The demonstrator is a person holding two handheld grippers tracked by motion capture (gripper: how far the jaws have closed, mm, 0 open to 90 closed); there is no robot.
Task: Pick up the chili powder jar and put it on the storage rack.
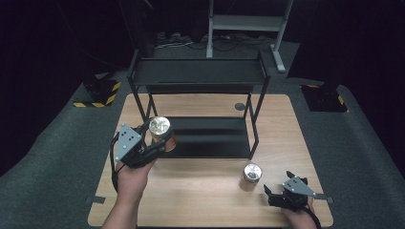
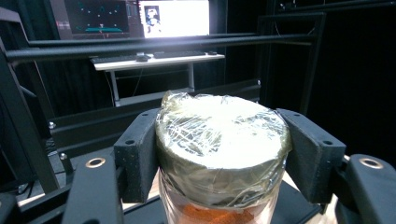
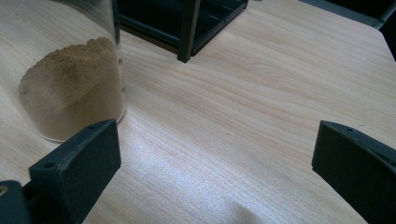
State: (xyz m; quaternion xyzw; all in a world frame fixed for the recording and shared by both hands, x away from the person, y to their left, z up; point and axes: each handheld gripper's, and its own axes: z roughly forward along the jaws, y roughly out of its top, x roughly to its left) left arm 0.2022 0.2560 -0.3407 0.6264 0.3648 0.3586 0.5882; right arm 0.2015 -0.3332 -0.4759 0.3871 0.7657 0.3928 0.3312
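The left hand-held gripper (image 1: 160, 138) is lifted over the tabletop (image 1: 200, 200), its jaws clamped on a jar (image 2: 222, 154) with a film-wrapped lid and orange powder inside, right in front of the black shelf rack (image 1: 200, 78). Down at the near right edge, the right hand-held gripper (image 1: 277, 193) gapes wide, nothing in it. A second jar (image 1: 250, 176) of tan powder stands just beside it, untouched.

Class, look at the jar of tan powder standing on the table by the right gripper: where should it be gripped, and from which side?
Grip the jar across its round glass wall just below the lid, coming in level from the person's side. It stands upright, and the open right gripper already sits beside it.
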